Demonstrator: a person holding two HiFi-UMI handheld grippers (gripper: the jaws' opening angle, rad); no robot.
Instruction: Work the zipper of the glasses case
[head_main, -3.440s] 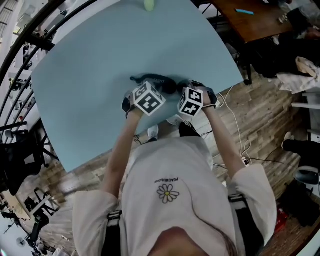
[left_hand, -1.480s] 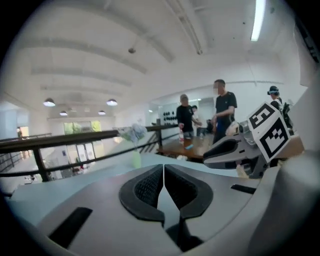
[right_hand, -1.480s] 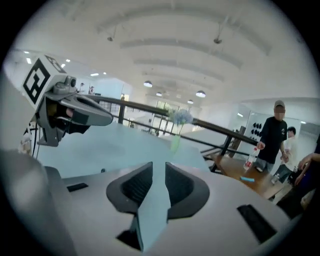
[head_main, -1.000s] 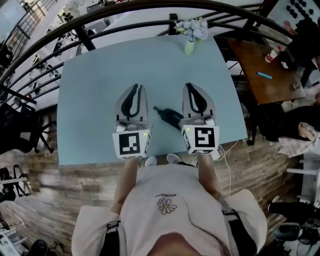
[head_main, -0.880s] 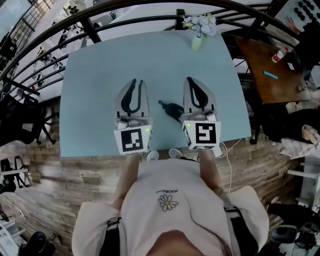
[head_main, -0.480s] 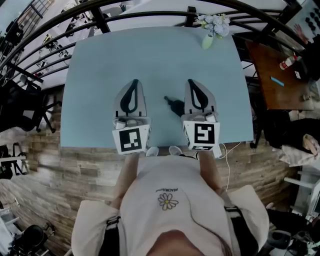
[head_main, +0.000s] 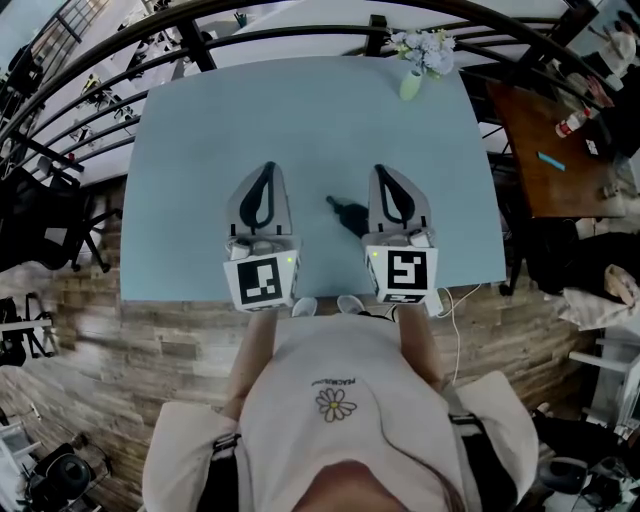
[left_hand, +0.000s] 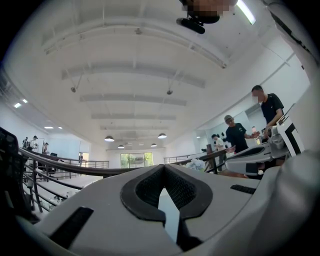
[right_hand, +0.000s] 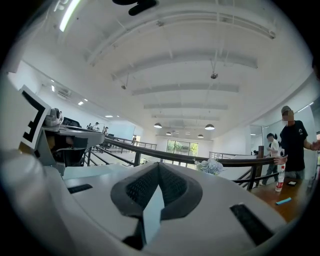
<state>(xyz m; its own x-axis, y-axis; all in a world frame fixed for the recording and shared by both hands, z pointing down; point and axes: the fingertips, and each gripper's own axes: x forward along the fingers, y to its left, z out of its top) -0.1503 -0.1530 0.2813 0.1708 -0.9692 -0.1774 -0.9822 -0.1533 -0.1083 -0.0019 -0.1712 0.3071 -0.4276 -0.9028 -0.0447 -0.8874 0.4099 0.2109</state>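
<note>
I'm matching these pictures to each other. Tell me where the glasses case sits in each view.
Head view: glasses case lies on the table, between left tool and right tool, nearer the right.
Left gripper view: not in it.
Right gripper view: not in it.
Shared landmark: the flowers at the table's far edge, right of centre in both gripper views.

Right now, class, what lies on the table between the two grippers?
The head view shows the dark glasses case on the table between the left gripper and the right gripper, nearer the right one.
</note>
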